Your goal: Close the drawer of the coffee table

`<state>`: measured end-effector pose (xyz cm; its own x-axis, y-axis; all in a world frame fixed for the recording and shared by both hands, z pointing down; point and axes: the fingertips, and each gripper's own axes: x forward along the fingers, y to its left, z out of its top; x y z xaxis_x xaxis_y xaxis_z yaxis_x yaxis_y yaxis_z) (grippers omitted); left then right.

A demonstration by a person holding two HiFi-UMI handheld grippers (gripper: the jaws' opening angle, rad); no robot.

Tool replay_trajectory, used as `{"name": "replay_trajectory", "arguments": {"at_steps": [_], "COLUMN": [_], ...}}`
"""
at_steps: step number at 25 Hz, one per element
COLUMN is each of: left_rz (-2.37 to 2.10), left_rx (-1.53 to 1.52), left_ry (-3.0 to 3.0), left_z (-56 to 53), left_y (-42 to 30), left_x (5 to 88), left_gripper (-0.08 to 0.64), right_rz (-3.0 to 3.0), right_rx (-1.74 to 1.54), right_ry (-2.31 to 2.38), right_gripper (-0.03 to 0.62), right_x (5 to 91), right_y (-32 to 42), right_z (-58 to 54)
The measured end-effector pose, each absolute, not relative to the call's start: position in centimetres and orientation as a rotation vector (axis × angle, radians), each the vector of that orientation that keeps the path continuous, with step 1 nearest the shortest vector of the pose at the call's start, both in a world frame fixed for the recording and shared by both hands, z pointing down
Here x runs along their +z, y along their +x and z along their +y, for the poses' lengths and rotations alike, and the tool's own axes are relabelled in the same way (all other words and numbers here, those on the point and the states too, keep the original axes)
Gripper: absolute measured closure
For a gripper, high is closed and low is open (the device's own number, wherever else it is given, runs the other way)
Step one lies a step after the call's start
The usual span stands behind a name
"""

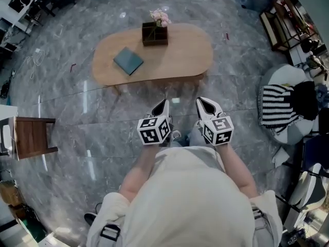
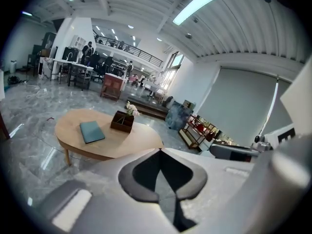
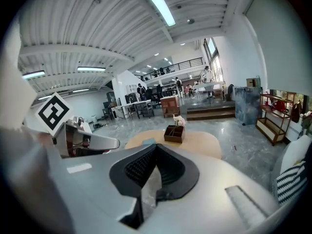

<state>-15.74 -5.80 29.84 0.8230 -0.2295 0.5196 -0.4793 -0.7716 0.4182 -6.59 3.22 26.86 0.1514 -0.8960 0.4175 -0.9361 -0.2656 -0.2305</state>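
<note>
Grey marbled stone floor [image 1: 67, 112] fills most of the head view.

Oval light-wood coffee table [image 1: 180, 55] stands at upper centre of the head view, ahead of the person. Its long axis runs left to right across the picture, with the left end a little nearer the person. One long side faces the person. The drawer front cannot be made out in any view. The table also shows in the left gripper view [image 2: 139, 138] and, partly hidden behind the jaws, in the right gripper view [image 3: 202, 143].

Person in a pale top [image 1: 190, 199] is at lower centre, forearms held forward.

Black-and-white striped cushion [image 1: 277, 112] lies on a pale seat at the right, well apart from the table. Dark wooden stool [image 1: 31, 137] stands at the left edge.

Left gripper [image 1: 164, 103]: white body with a marker cube, pointing toward the table's near long side but apart from it. Jaws clenched together, nothing between them [image 2: 160, 151].

Right gripper [image 1: 200, 102]: just beside the left one and pointing the same way. Jaws likewise pressed tight and empty [image 3: 156, 146].

On the tabletop:
- Dark brown wooden box [image 1: 154, 35] stands near the far edge, with pink flowers [image 1: 160, 17] rising from it.
- Flat teal book [image 1: 128, 60] lies left of the box, set at an angle to the table's long axis.
</note>
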Motion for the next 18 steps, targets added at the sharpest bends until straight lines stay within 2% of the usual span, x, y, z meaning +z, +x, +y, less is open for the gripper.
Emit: {"name": "replay_trajectory", "arguments": {"at_steps": [18], "left_rz": [-0.521], "left_rx": [0.526], "left_ry": [2.486], "left_z": [-5.5], "left_y": [-17.2], "left_x": [26.2], "left_gripper": [0.560], "right_rz": [-2.009], "right_rx": [0.628], "right_ry": [2.251], "right_gripper": [0.594], "right_x": [22.7], "right_y": [-8.4], "right_z": [2.8]}}
